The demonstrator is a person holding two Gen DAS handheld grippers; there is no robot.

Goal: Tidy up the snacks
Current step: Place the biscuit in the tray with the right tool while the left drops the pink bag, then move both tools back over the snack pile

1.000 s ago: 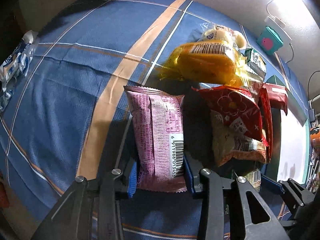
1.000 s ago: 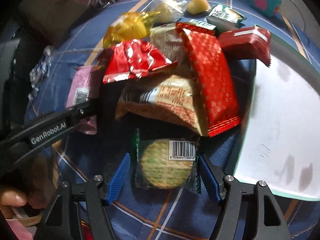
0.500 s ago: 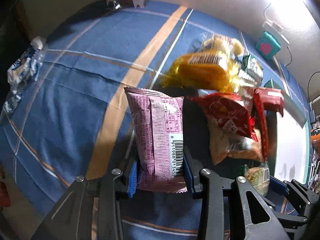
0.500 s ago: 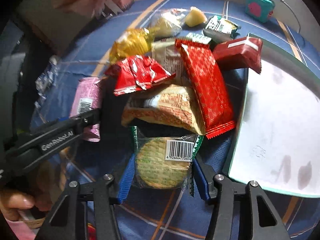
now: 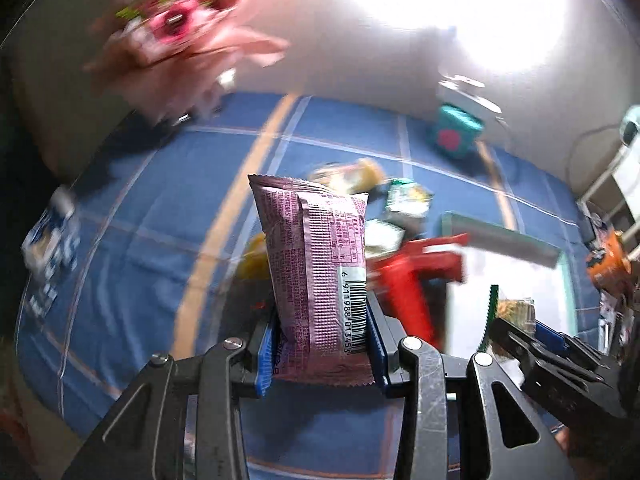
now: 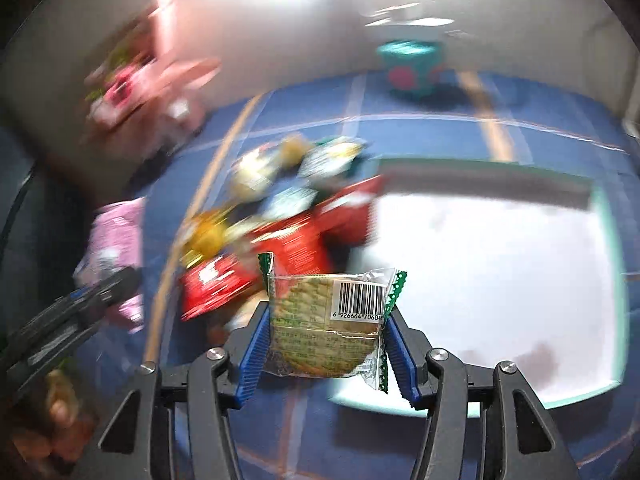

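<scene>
The left gripper (image 5: 322, 354) clenches a pink snack packet (image 5: 318, 276) above the blue cloth (image 5: 160, 216). The right gripper (image 6: 326, 350) grasps a green-edged cracker packet (image 6: 332, 320) near the white tray (image 6: 500, 264).

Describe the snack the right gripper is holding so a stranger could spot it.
Find the white tray on the blue cloth. At its near left corner the right gripper holds a clear packet showing a round pale cracker, the only one with green zigzag edges.
</scene>
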